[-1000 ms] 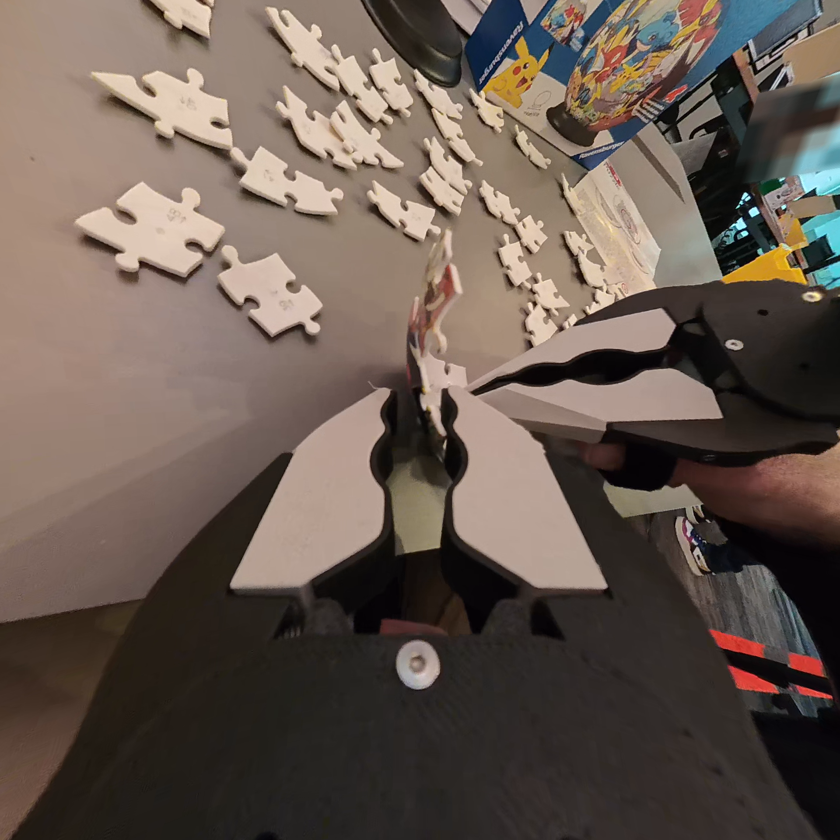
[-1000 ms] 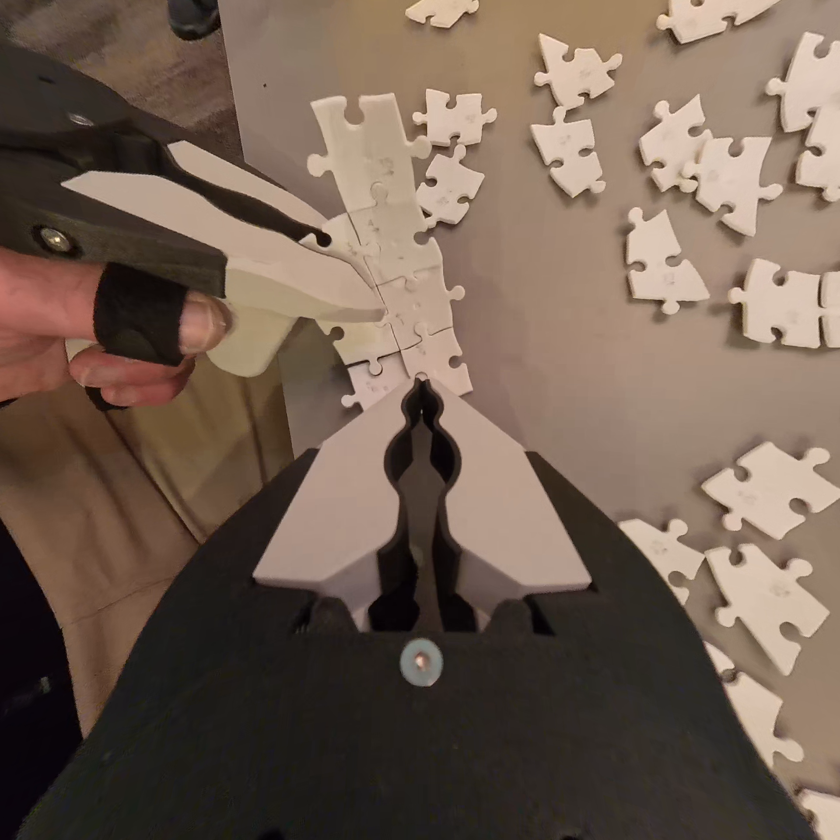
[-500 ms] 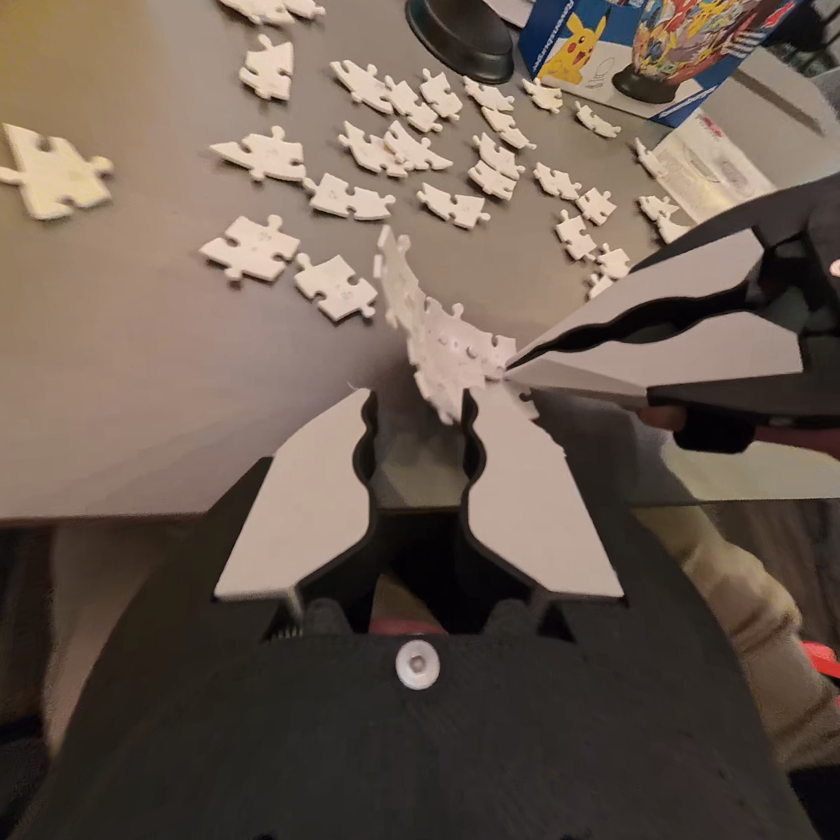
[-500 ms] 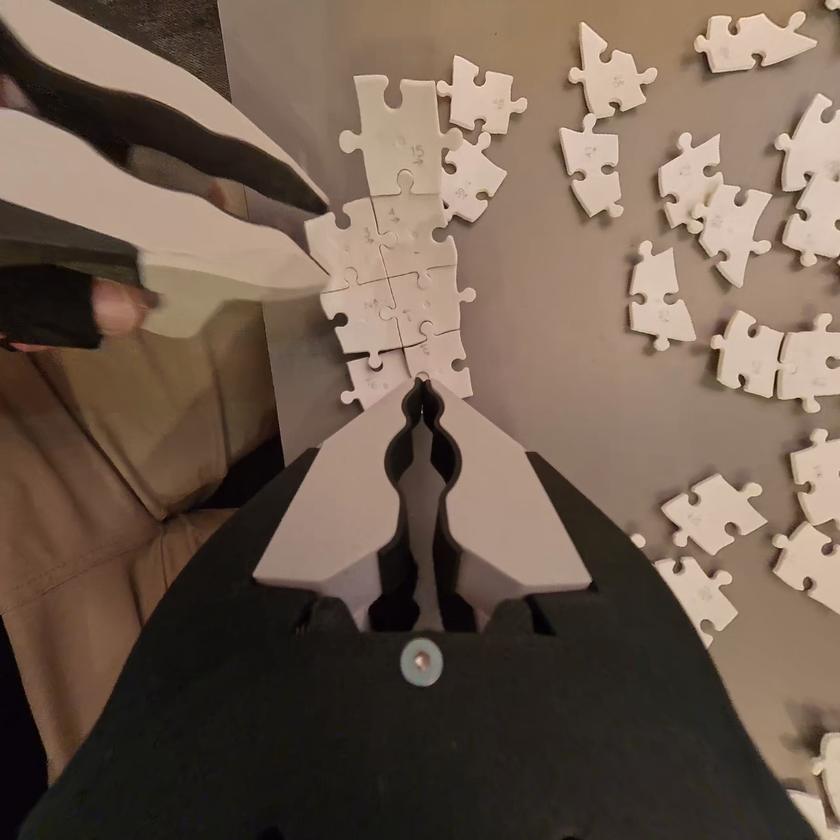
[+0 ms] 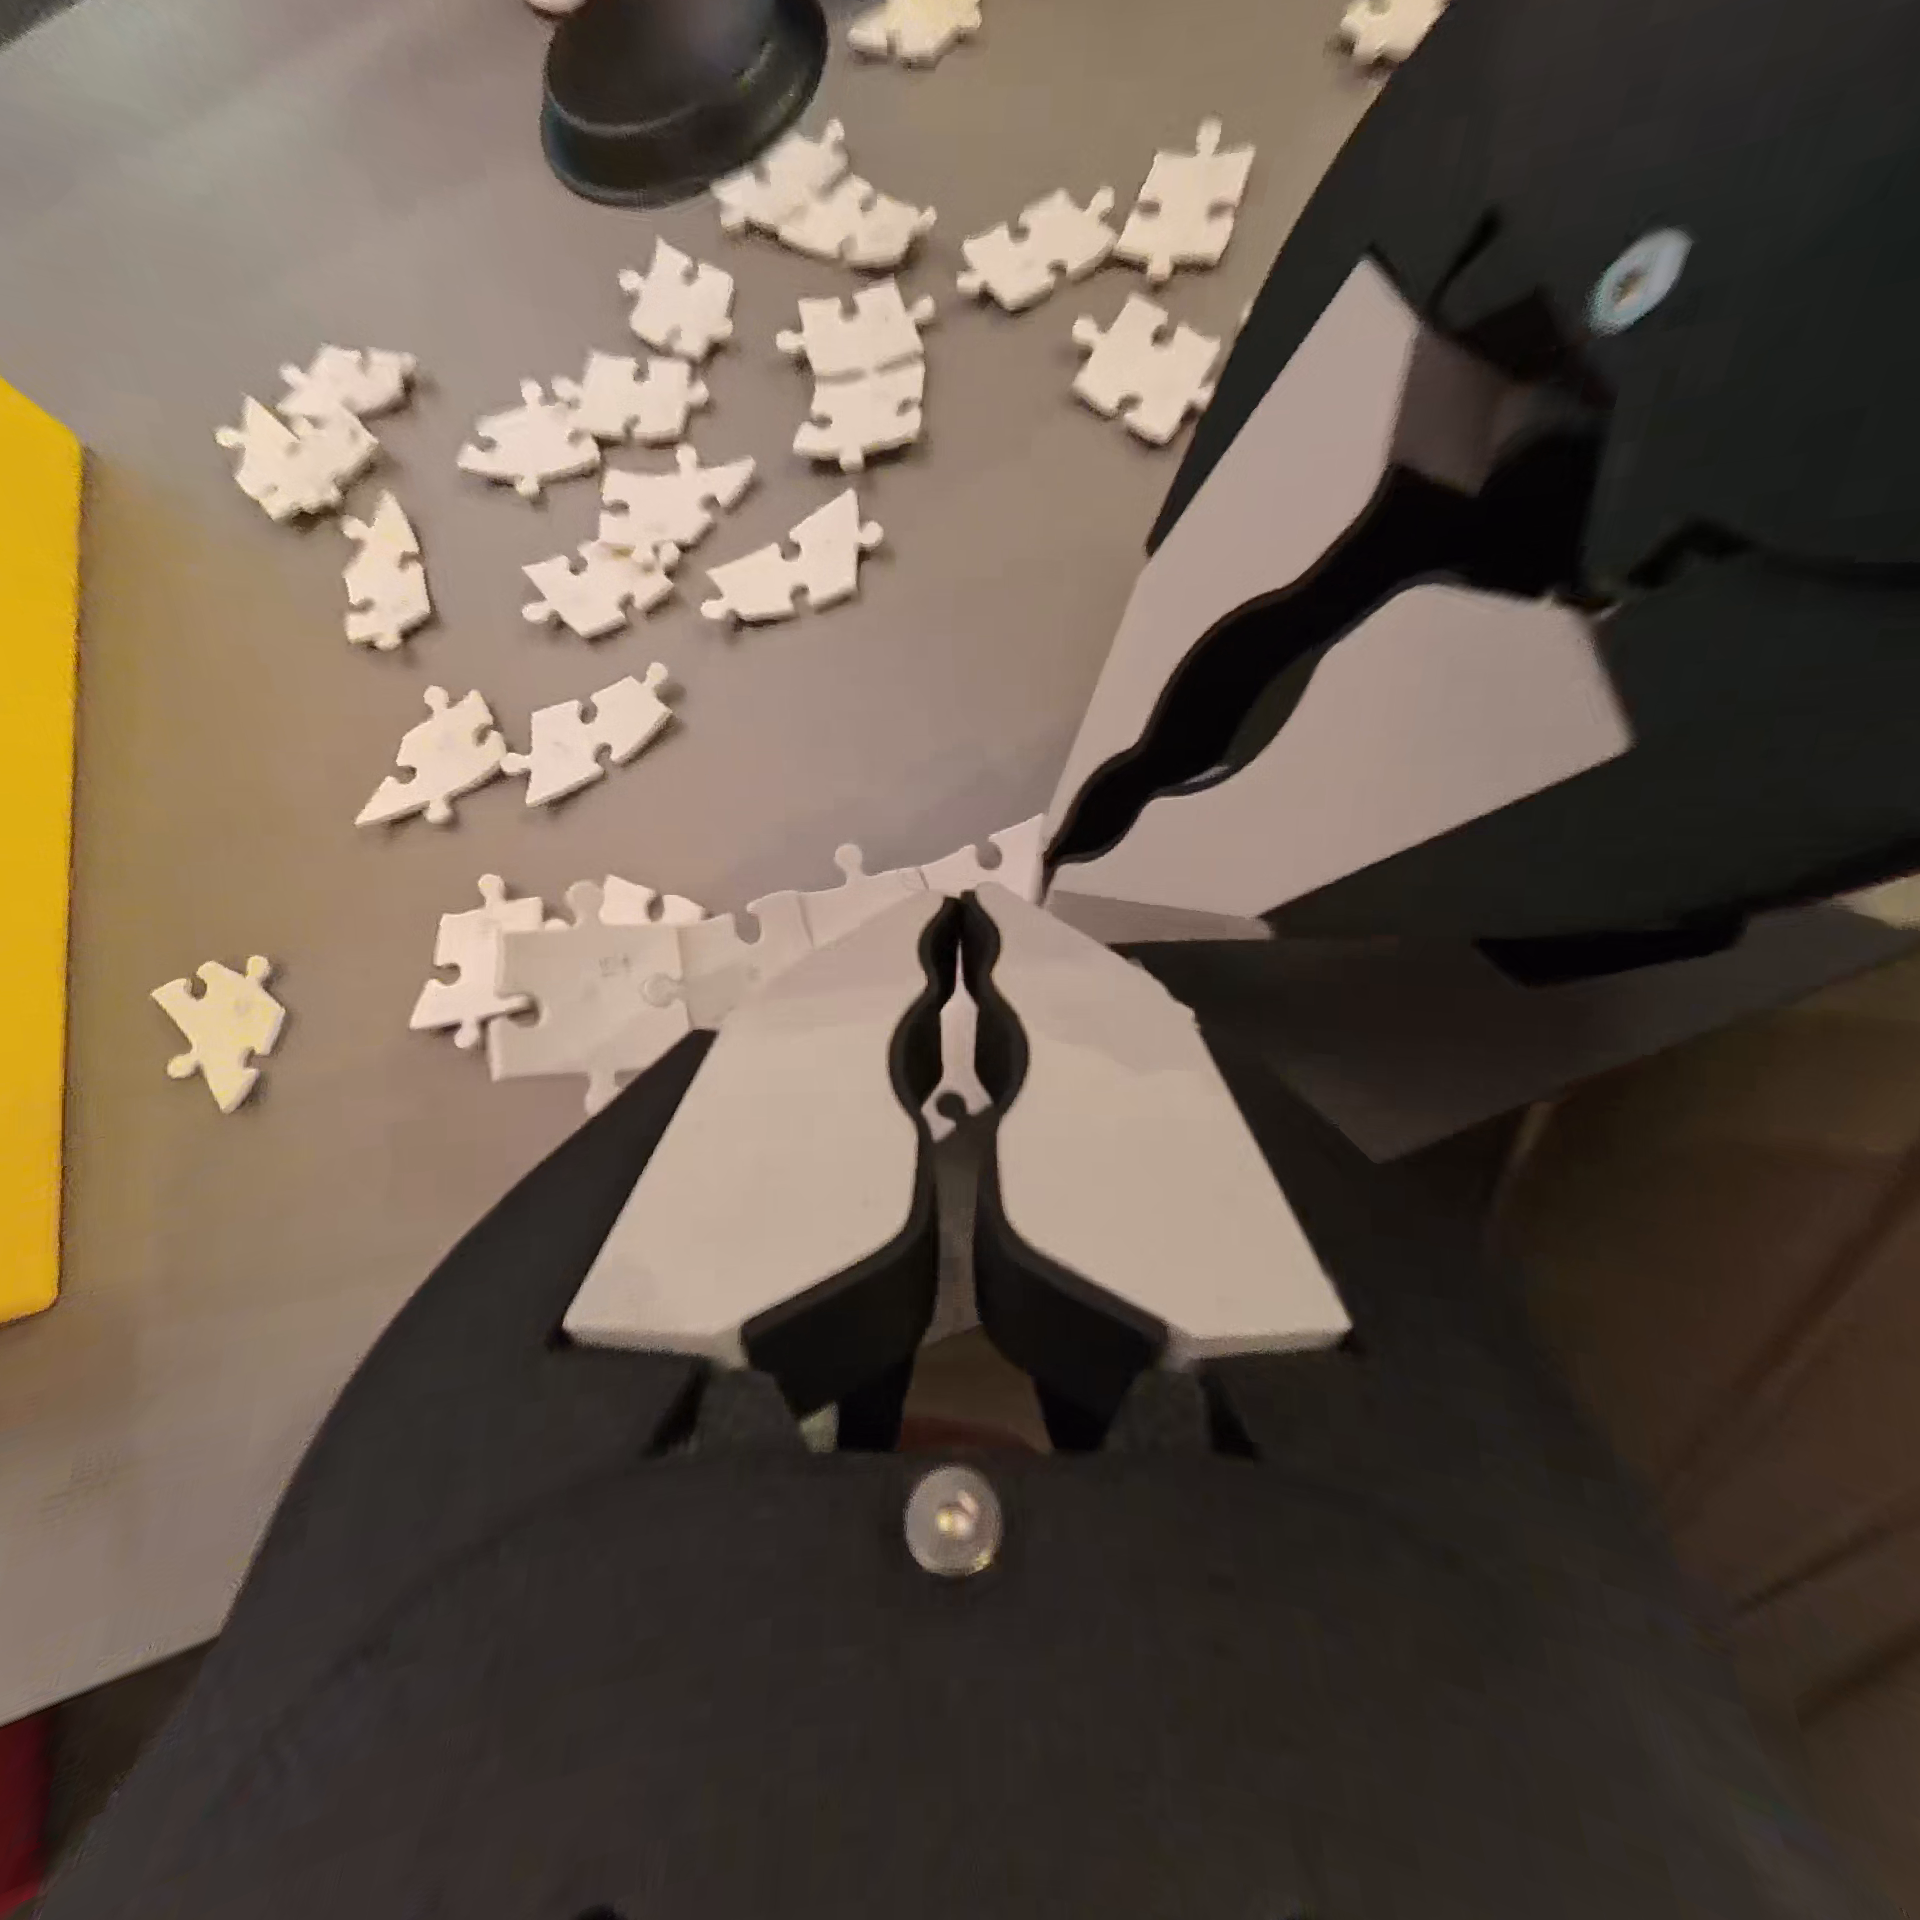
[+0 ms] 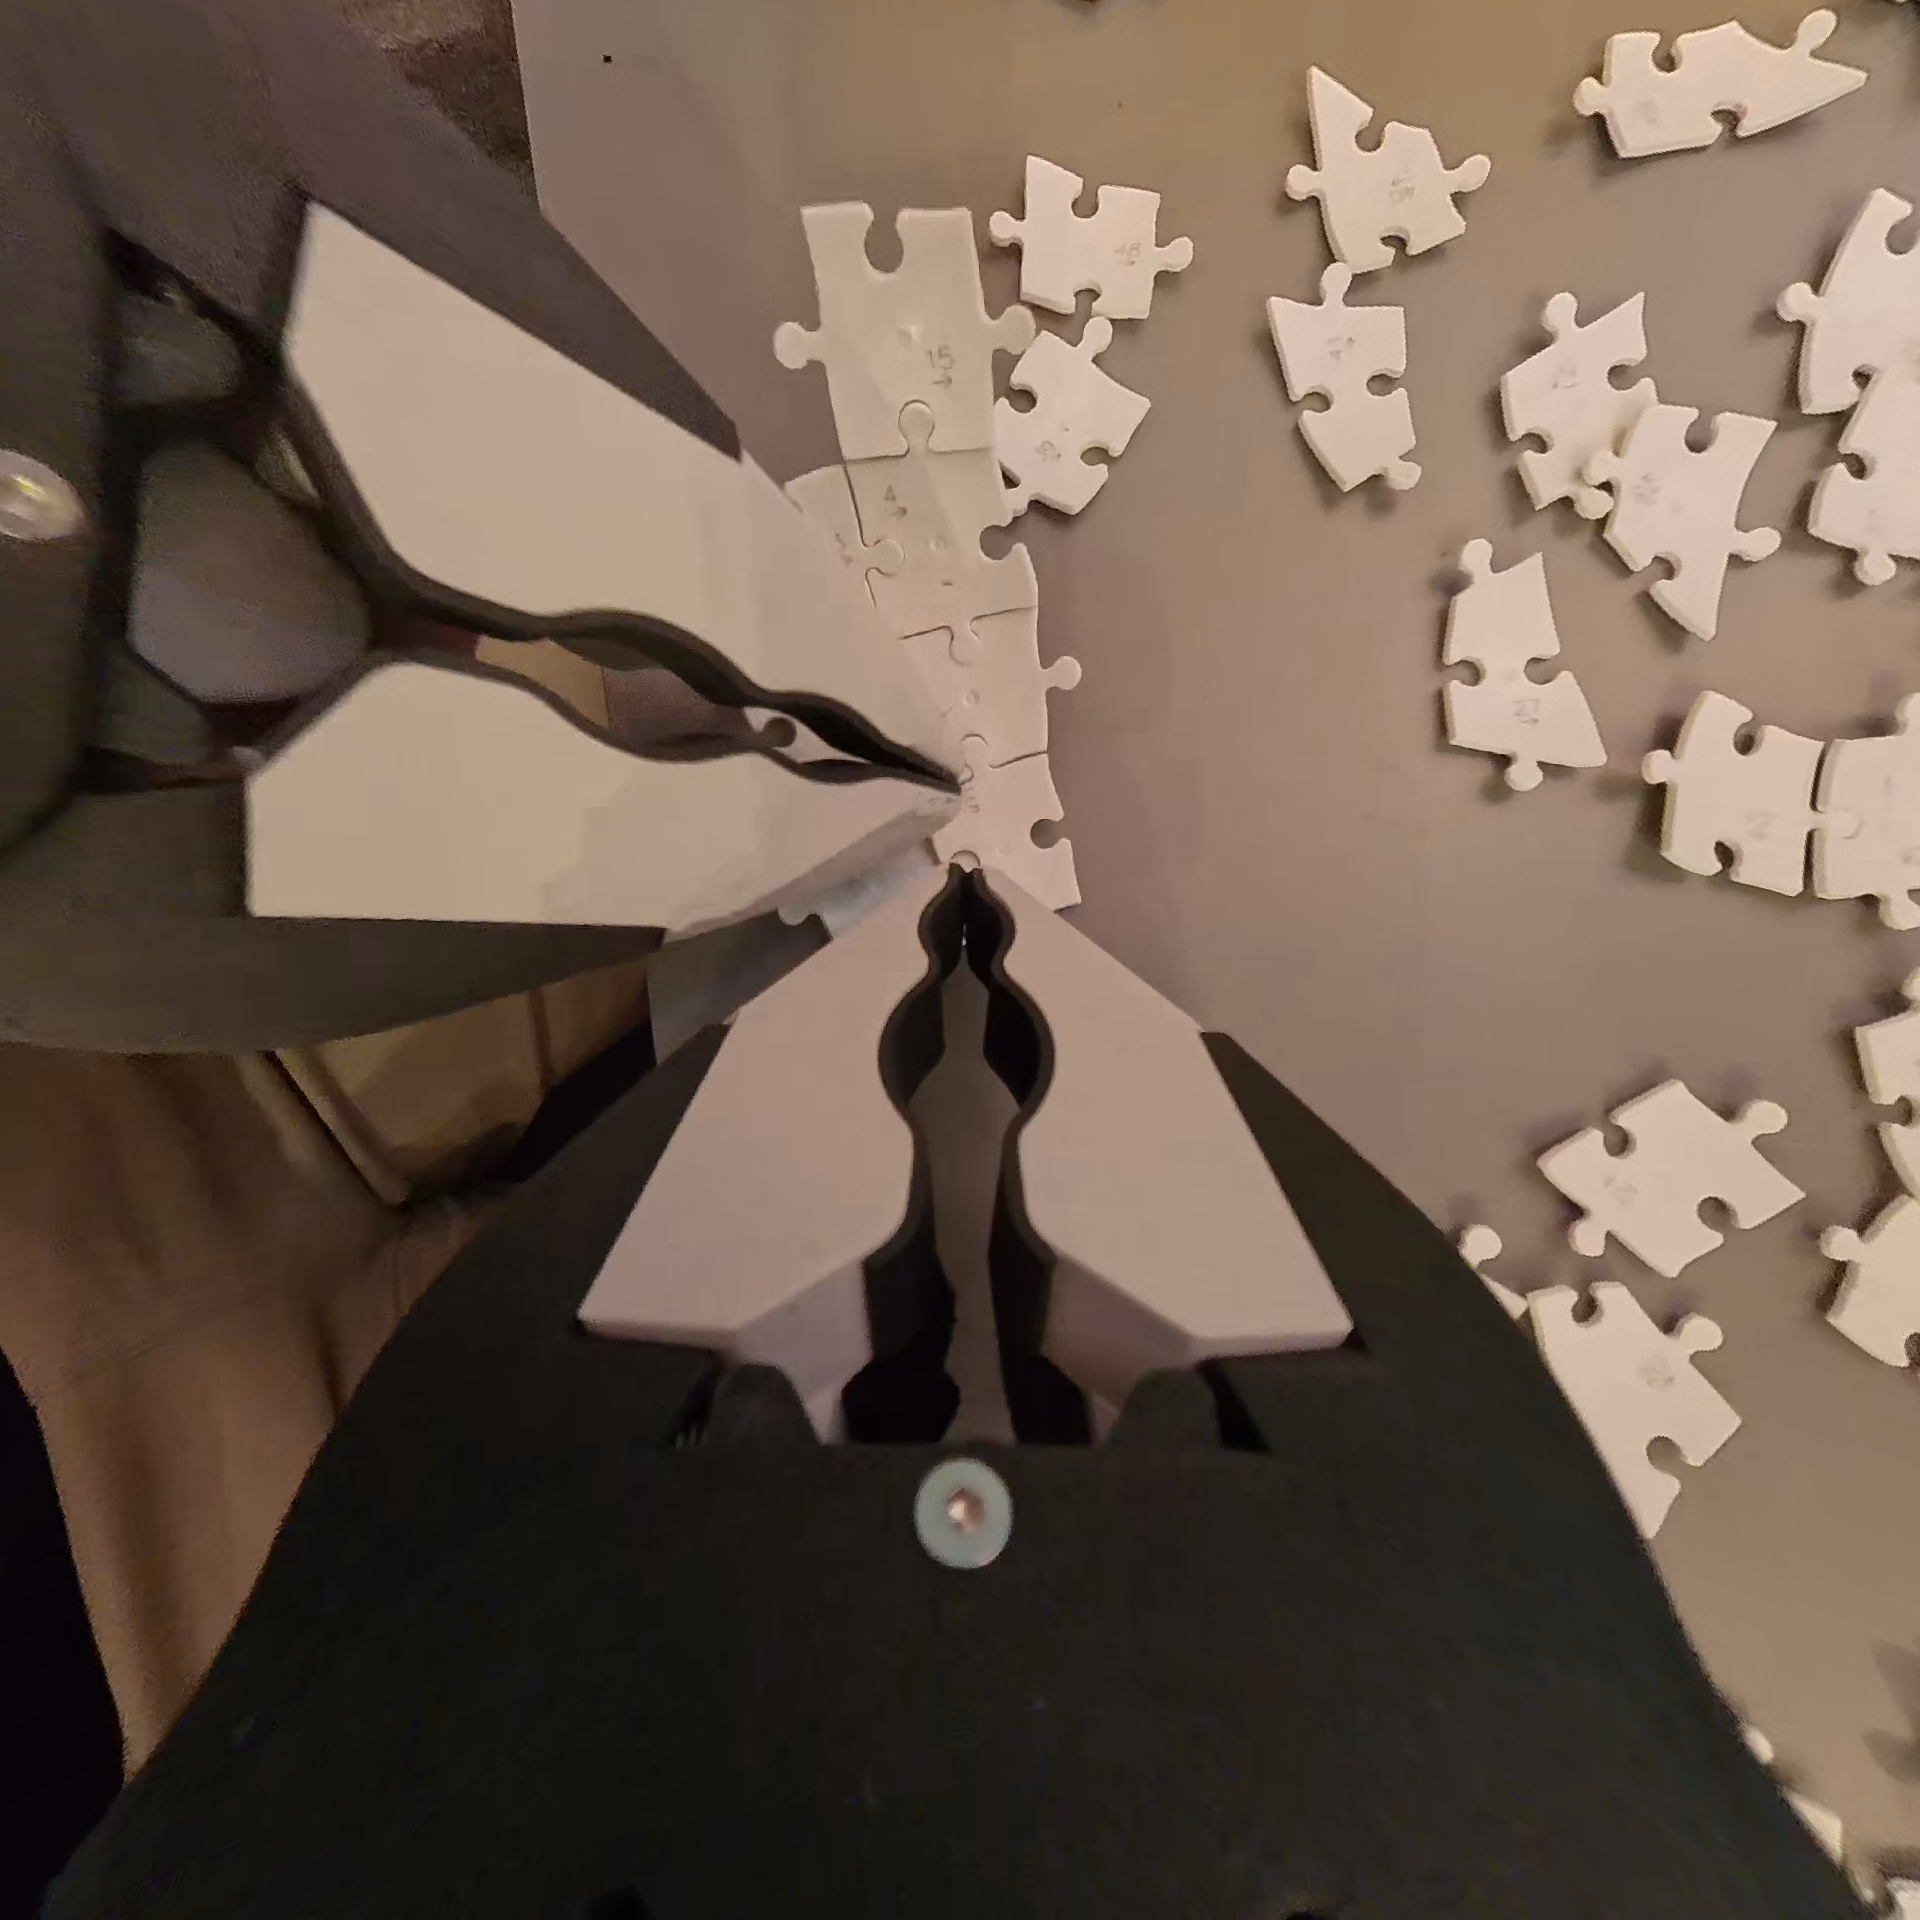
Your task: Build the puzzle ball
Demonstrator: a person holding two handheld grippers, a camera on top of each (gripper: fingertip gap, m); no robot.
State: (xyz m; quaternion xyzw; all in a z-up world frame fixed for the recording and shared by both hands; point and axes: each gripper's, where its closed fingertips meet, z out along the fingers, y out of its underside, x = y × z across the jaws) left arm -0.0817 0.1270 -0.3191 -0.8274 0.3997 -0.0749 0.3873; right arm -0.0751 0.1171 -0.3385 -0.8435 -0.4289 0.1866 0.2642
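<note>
Grey-brown and matte, the surface [image 5: 935, 675] carries many loose white puzzle pieces [image 5: 862, 384] lying blank side up. Seen from the left wrist view, a black round stand [image 5: 681, 94] sits at the far edge and a yellow flat object [image 5: 31, 852] lies along the left border. The left gripper [image 5: 961, 914] has its fingers [image 5: 821, 1122] pressed together at the tips, clamped on the near end of the joined strip of pieces [image 5: 623, 987], which runs away to the left above the surface. The right gripper [image 5: 1049, 857] comes in from the upper right, its tips closed on the same strip just beside the left one.

From the right wrist view, the joined strip [image 6: 935, 416] stretches straight ahead from the right gripper [image 6: 966, 883], curving slightly, several pieces long with small printed marks on their backs. The right fingers [image 6: 1143, 1164] meet at the tips and pinch the strip's nearest piece. The left gripper [image 6: 945, 784] enters from the left, clenched on the strip's edge close by. Loose pieces [image 6: 1517, 675] are scattered to the right. Tan fabric [image 6: 260, 1299] shows below the surface edge at lower left.
</note>
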